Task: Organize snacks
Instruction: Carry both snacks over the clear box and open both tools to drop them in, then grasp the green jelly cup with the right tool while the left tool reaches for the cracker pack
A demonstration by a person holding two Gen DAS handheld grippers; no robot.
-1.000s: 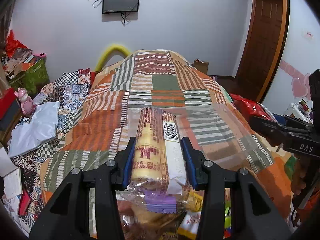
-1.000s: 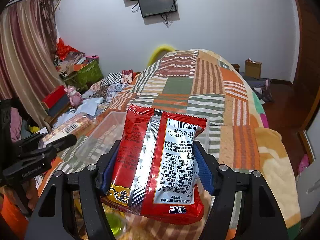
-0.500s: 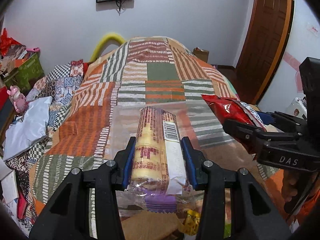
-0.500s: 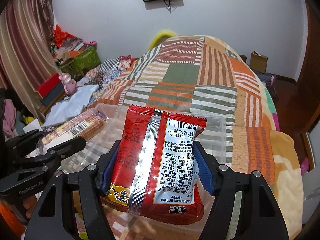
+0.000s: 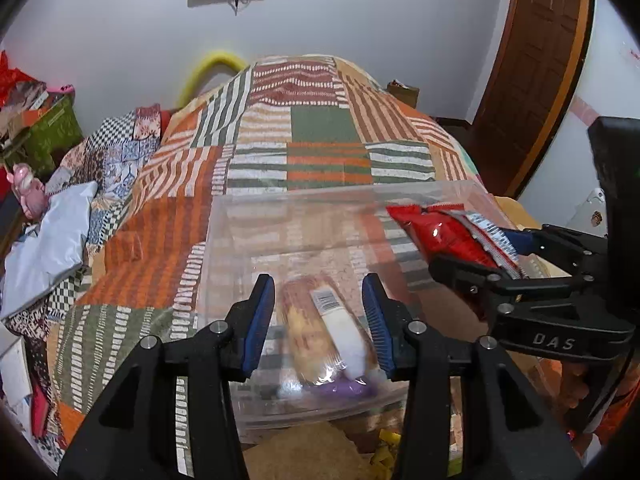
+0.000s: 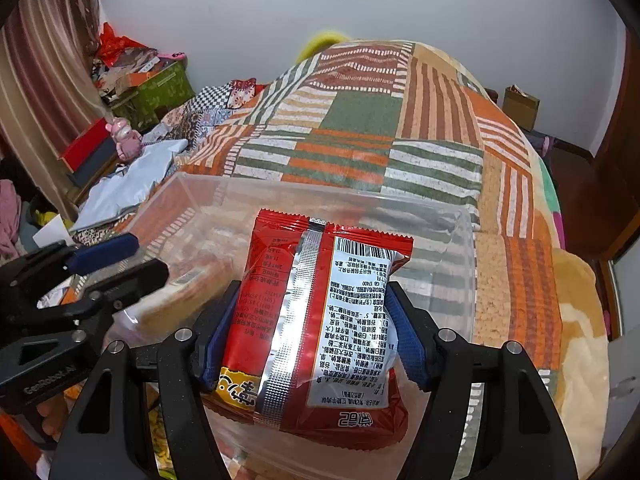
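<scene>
A clear plastic bin (image 5: 340,191) stands on the patchwork bed. A long biscuit pack (image 5: 320,332), blurred, lies low inside the bin beneath my left gripper (image 5: 318,284). The blue pads stand apart from it, so that gripper is open. In the right wrist view the same pack (image 6: 188,292) rests in the bin just past the left gripper (image 6: 120,264). My right gripper (image 6: 314,296) is shut on a red snack packet (image 6: 320,320), held over the bin's (image 6: 320,190) near right side. From the left wrist view the packet (image 5: 440,232) and right gripper (image 5: 480,256) hang above the bin's right rim.
The patchwork bedspread (image 5: 320,132) stretches away behind the bin. More snacks (image 5: 304,452) lie at the near edge below the grippers. A white bag (image 5: 44,236) and cluttered boxes (image 6: 160,84) sit to the left. A wooden door (image 5: 532,60) is on the right.
Both grippers have come forward and down over the bin. The biscuit pack has slipped out of the left gripper's pads into the bin. The red packet stays gripped.
</scene>
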